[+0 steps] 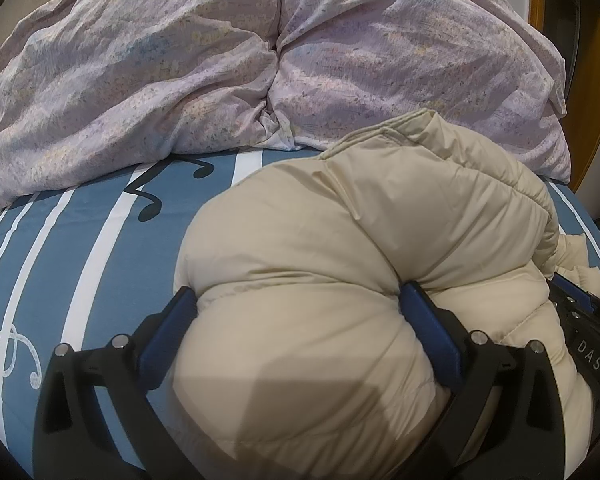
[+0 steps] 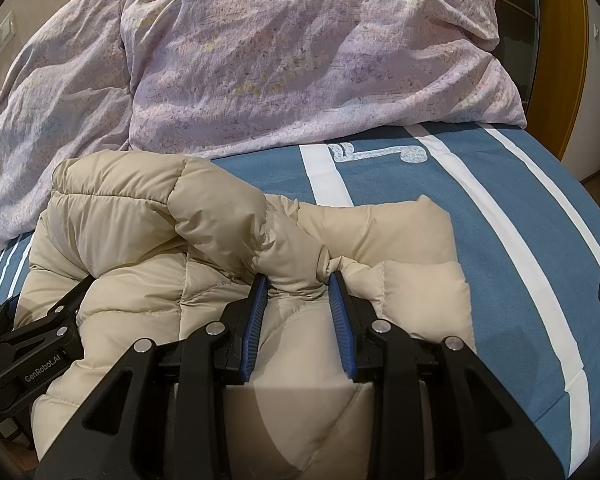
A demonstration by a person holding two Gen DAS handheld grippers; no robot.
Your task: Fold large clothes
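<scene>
The cream puffer jacket [image 1: 340, 264] lies bunched on the blue striped bedsheet [image 1: 80, 248], filling the lower centre and right of the left wrist view and the lower left and centre of the right wrist view, with the lilac floral duvet [image 2: 300, 60] heaped across the top of both frames. The left gripper [image 1: 296, 312] has its jaws spread wide and clamped around a thick padded roll of the jacket, the blue pads sunk into the fabric on either side. The right gripper [image 2: 298, 284] is narrowed onto a smaller gathered pinch of fabric near the centre of its frame, where the cloth puckers between the pads; it looks like a cuff or a sleeve end, though that is hard to tell. Judging by this, the step in hand is a fold with both grips secured, the garment already doubled into a compact bundle but not yet neat. The next move probably calls for lifting both holds together and carrying them across the jacket's body so the layers stack evenly, keeping tension between the two grips so the slippery, springy padding does not balloon back open.
</scene>
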